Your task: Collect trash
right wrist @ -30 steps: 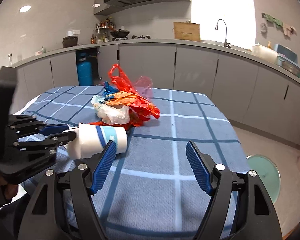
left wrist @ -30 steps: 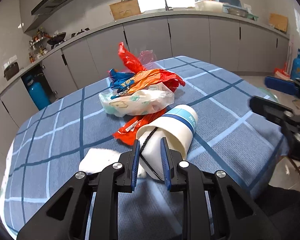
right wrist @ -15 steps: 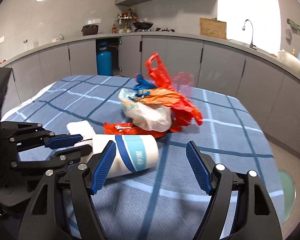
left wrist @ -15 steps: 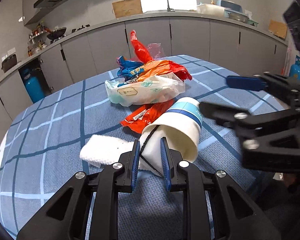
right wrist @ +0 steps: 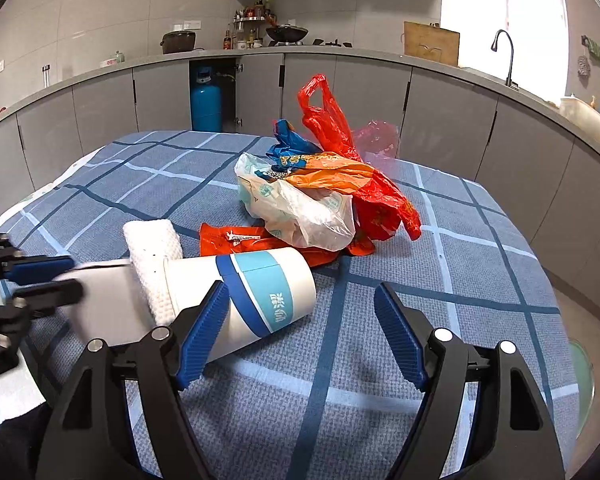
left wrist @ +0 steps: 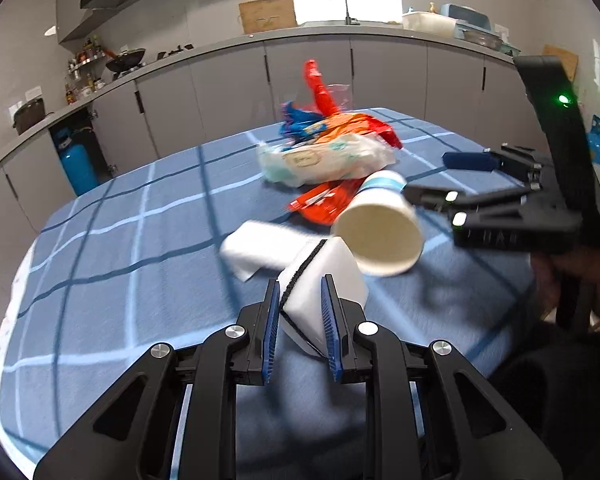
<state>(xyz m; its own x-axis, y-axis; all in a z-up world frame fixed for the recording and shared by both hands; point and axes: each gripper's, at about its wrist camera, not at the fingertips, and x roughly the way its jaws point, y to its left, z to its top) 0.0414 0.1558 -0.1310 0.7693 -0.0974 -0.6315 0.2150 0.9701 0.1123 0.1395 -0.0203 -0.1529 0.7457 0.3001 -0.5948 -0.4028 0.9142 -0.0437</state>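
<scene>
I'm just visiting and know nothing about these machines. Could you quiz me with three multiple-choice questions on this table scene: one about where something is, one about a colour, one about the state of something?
1. Where does the folded white towel lie?
A. beside the paper cup's open end
B. on the counter
C. on top of the pile of bags

2. What colour is the band on the paper cup?
A. green
B. blue
C. yellow

3. How do the right tongs stand?
A. clamped on the cup
B. open, one finger against the cup
C. clamped on a bag

Answers:
1 A, the towel lies on the checked tablecloth at the cup's rim.
2 B, dark and light blue wrap the cup.
3 B, a wide gap shows between the pads.
</scene>
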